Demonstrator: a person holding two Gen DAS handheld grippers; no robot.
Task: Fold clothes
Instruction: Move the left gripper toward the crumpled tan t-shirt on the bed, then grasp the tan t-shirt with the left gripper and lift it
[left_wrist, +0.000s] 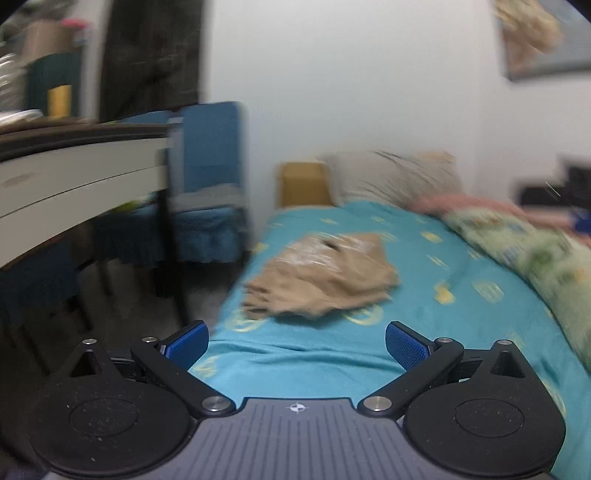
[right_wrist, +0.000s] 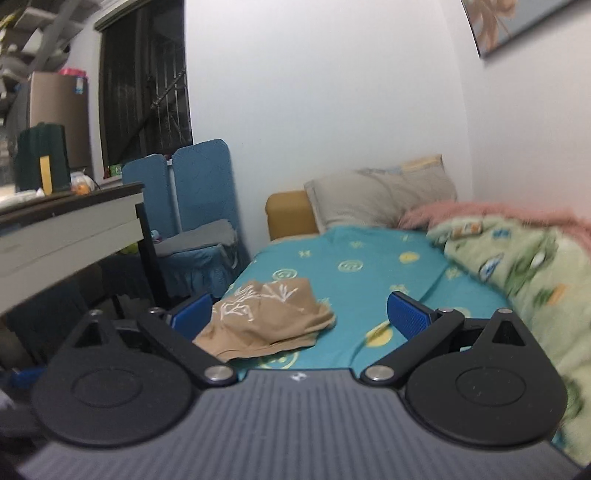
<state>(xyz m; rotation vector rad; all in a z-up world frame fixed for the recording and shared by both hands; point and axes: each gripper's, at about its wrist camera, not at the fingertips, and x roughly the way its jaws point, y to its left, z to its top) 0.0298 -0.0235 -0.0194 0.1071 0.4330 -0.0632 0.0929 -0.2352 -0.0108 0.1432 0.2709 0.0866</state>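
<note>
A crumpled tan garment with a white branch print (right_wrist: 267, 317) is seen lying on the bed's turquoise patterned sheet (right_wrist: 354, 258), near the bed's left edge and well short of the grey pillow (right_wrist: 380, 199). Both the left hand-held gripper (left_wrist: 297, 343) and the right hand-held gripper (right_wrist: 299, 312) are held wide apart, with nothing gripped. The approach step is judged to be in hand; next, an edge of the garment must be reached and pinched. No container is seen.

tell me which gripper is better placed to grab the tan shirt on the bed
Right, probably. The right gripper is open with the tan shirt close in front, just left of centre. The left gripper is open too, but the shirt lies farther ahead on the bed.
</note>
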